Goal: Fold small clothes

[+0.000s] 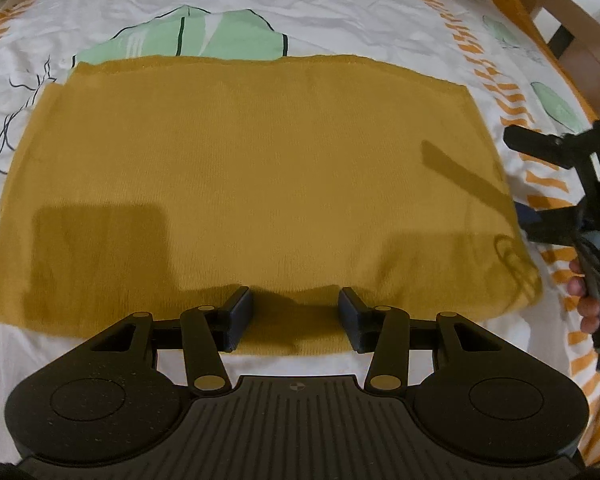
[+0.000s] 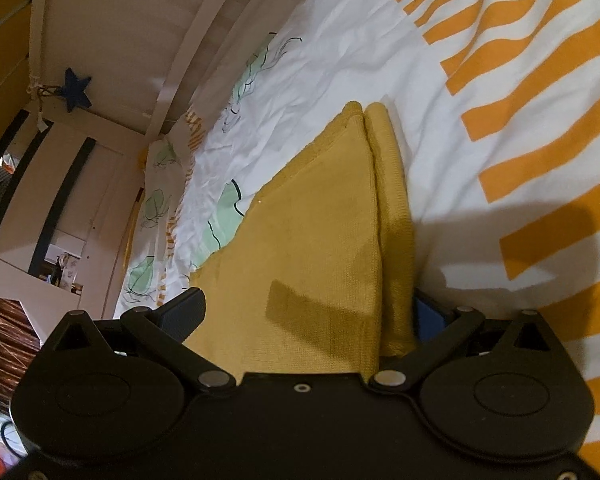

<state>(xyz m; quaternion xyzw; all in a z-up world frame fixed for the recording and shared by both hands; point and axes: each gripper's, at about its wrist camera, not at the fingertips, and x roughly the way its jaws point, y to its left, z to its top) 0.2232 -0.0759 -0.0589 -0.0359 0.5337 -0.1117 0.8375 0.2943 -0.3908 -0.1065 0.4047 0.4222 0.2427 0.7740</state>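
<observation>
A mustard-yellow knitted garment (image 1: 252, 184), folded into a flat rectangle, lies on a bed covered by a white sheet printed with green leaves and orange stripes (image 1: 260, 8). The left gripper (image 1: 296, 312) hangs over the garment's near edge with its jaws released and nothing between them. At the garment's right edge, the right gripper (image 2: 312, 312), held in a hand (image 1: 588, 296), has its jaws spread on either side of the folded layers, not pressing them.
</observation>
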